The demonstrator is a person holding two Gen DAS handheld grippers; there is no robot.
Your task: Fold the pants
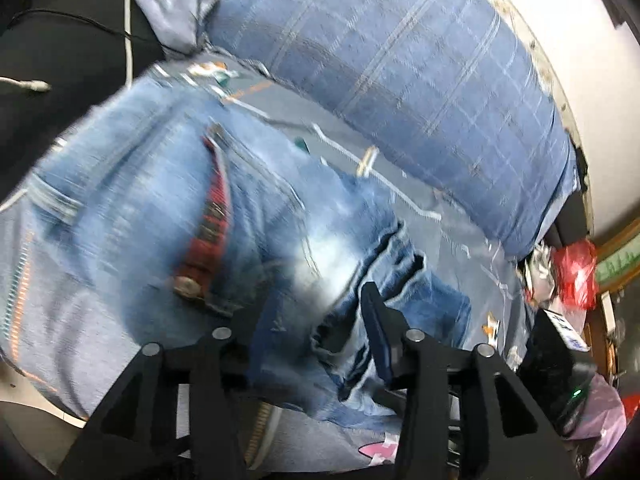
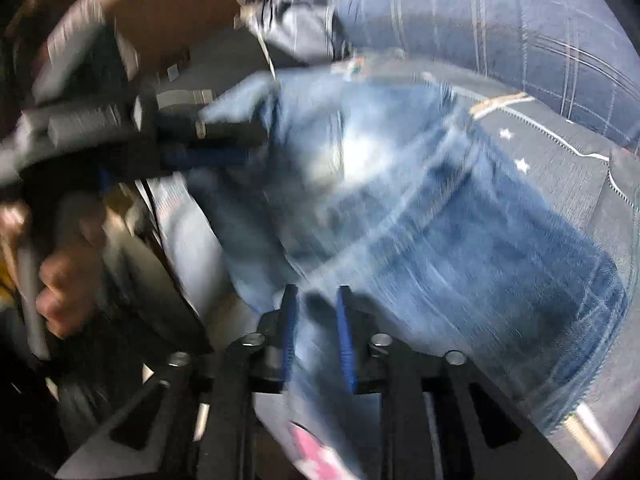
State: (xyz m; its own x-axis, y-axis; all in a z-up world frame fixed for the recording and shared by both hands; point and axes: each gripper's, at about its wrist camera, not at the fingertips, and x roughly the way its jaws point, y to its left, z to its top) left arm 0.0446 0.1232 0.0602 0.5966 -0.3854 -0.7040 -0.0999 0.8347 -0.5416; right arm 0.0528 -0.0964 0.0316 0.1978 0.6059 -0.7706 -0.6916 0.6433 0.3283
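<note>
Left wrist view: the jeans (image 1: 168, 200) lay across the centre and left of the frame on a grey printed sheet (image 1: 280, 100), a red plaid strip (image 1: 210, 220) showing at mid-frame. The left gripper (image 1: 316, 332) at lower centre was clamped on a bunched denim fold. A blue checked cushion (image 1: 420, 60) filled the upper right. Right wrist view: the jeans (image 2: 420, 208) filled centre and right, motion-blurred. The right gripper (image 2: 316, 328) at lower centre pinched denim between blue pads (image 2: 344, 332). The left gripper (image 2: 224, 144) gripped the cloth's edge at centre left.
</note>
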